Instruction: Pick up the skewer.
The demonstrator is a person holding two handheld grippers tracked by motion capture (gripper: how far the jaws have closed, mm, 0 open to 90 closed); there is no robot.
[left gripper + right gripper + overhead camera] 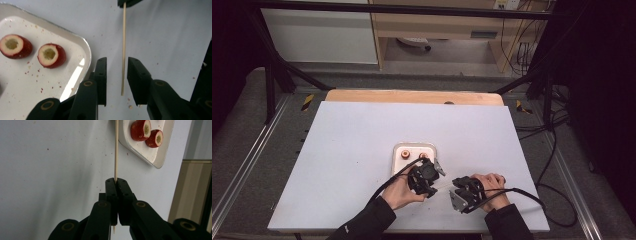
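Handover of the skewer [116,150] is the step in hand, judged from the stick passing from one gripper to the other beside a tray of cored fruit. Right gripper [116,180] is clenched on the skewer, with a short pointed tail poking out below the jaws and the long shaft running toward 12 o'clock in the right gripper view. Left gripper [117,65] stands released: in the left gripper view the skewer [123,50] lies between its pads with a gap on either side, touching neither. No earlier picture is to hand, so nothing is recorded of jaw motion. To do the step well, the right grip should stay firm and steady, and the left jaws should be centred on the shaft before they close, so the thin stick is not bent or knocked askew. In the high view both grippers, left [426,179] and right [464,192], sit close together at the near edge of the white table [362,150], at about 5 o'clock from the tray [398,150]. Two fruit pieces [51,55] [15,46], red-skinned with hollowed centres, lie on the tray [75,45], well apart from the skewer. Obstructions: the tray's corner lies just beside the left jaw at 10 o'clock, and crumbs are scattered on the table; cables trail behind both hands.
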